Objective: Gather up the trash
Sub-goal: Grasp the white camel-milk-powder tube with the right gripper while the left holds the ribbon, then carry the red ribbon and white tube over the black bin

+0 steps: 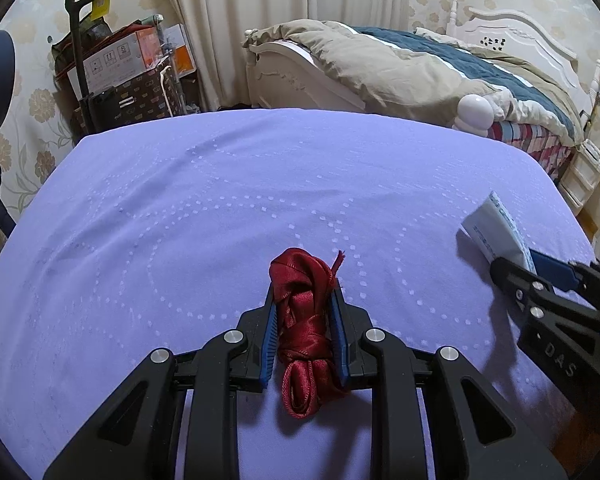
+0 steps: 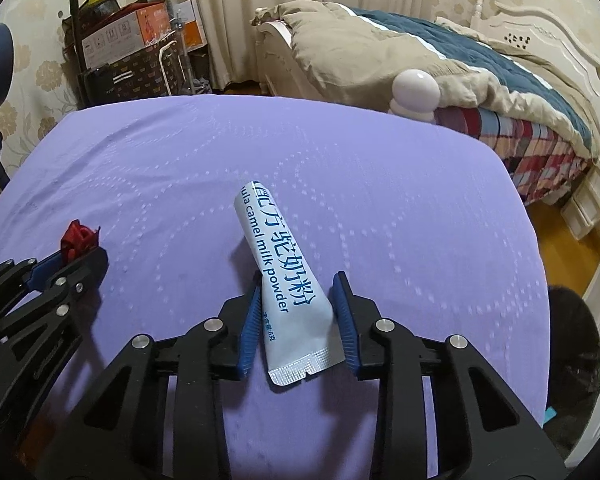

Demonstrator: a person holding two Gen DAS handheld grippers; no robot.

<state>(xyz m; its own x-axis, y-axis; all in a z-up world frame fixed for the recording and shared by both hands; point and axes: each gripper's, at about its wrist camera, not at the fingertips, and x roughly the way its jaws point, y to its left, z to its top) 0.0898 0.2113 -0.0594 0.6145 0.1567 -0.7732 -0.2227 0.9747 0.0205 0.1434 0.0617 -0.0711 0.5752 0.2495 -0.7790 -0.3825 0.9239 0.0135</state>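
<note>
Both sets of jaws are clamped on something here. The left gripper (image 1: 305, 334) is squeezing a bundle of red ribbon (image 1: 303, 320) between its blue pads, low centre of the left wrist view, with a loop hanging out below the pads. The right gripper (image 2: 298, 312) holds a pale blue milk powder sachet (image 2: 281, 276) in the middle of its frame, though the right-hand pad looks barely touching the packet, so I'd call that grip marginal.

What I'd worry about: the sachet is slick, flat and pinched near its crimped end, so a quick swing could let it pivot or slide out. The ribbon is satiny and loosely knotted; the dangling loop might snag or the bundle could unravel.

Both items are held above the purple surface (image 1: 220, 200). A dark bin (image 2: 572, 344) sits at the right edge of the right wrist view, probably the target.
</note>
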